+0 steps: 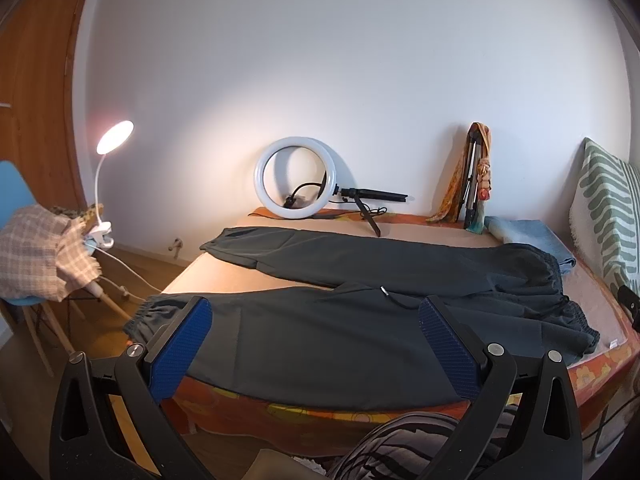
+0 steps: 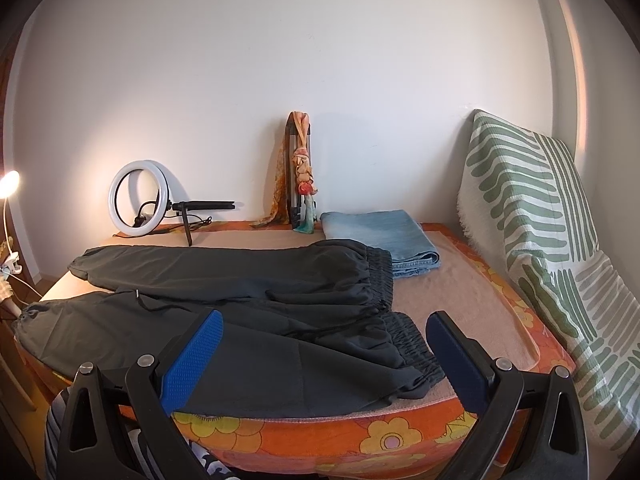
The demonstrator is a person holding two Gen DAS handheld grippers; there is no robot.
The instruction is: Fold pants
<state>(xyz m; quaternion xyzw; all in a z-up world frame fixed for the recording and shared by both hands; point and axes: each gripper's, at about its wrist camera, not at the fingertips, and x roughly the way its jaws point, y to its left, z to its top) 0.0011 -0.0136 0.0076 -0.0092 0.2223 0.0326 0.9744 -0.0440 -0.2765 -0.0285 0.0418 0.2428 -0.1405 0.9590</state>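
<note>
Dark grey pants (image 1: 360, 292) lie spread flat on the bed, legs pointing left, elastic waistband at the right; they also show in the right wrist view (image 2: 240, 304). The two legs lie apart in a V, the near leg along the bed's front edge. My left gripper (image 1: 316, 344) is open and empty, held just in front of the near leg. My right gripper (image 2: 324, 352) is open and empty, in front of the waistband (image 2: 408, 340) at the near right corner of the pants.
The bed (image 2: 480, 320) has a tan cover and an orange flowered edge. Folded blue jeans (image 2: 380, 240), a ring light (image 2: 138, 198), and a scarf-wrapped stand (image 2: 300, 176) are at the back. A striped cushion (image 2: 532, 220) is at right. A chair with cloth (image 1: 36, 256) and lamp (image 1: 114, 136) stand left.
</note>
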